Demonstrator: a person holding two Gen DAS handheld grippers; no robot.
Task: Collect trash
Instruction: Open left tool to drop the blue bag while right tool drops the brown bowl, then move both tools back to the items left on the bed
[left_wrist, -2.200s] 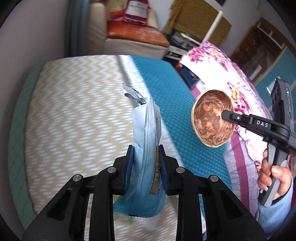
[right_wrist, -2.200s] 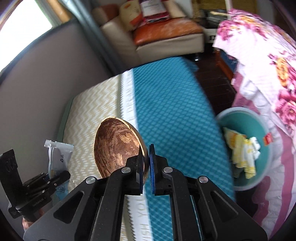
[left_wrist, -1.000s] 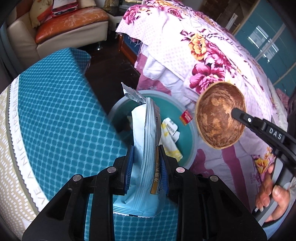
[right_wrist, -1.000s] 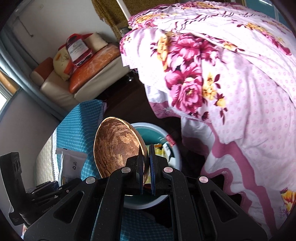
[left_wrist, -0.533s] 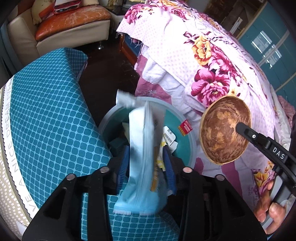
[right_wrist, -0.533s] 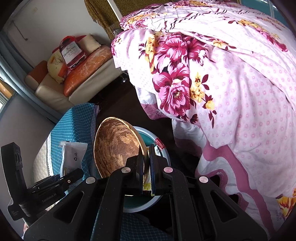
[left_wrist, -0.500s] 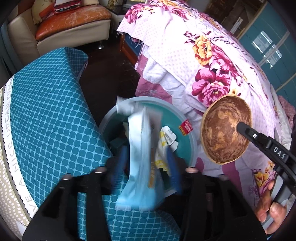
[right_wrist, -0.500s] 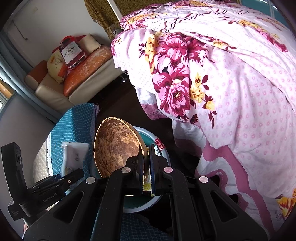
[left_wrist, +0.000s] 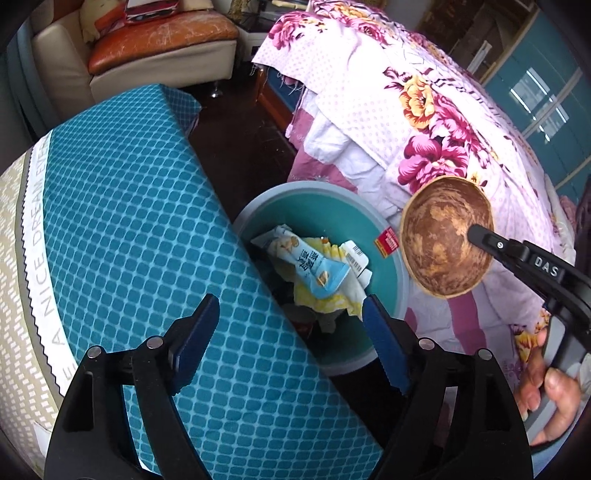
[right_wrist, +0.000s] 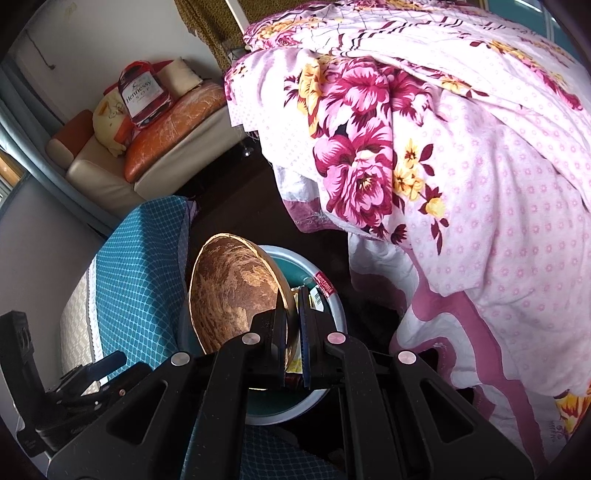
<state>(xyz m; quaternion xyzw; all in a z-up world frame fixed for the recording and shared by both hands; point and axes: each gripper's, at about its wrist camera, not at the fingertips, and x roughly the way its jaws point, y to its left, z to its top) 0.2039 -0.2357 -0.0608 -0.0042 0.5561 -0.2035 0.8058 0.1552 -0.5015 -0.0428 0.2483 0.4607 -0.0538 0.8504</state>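
My left gripper (left_wrist: 290, 314) is open and empty above the edge of a round teal trash bin (left_wrist: 334, 199) on the floor. A light blue snack wrapper (left_wrist: 314, 264) lies inside the bin on top of yellow and white trash. My right gripper (right_wrist: 293, 317) is shut on the rim of a brown coconut-shell bowl (right_wrist: 232, 291) and holds it in the air over the bin (right_wrist: 332, 306). The bowl also shows in the left wrist view (left_wrist: 445, 236), to the right of the bin.
A bench with a teal and beige patterned cover (left_wrist: 122, 221) lies left of the bin. A bed with a pink floral quilt (left_wrist: 424, 110) is to the right. A cream sofa with an orange cushion (left_wrist: 155, 40) stands at the back. Dark floor lies between them.
My left gripper opened and let go of the blue wrapper, which dropped into the bin. Both grippers swung from the bench to above the bin, the right still holding the bowl.
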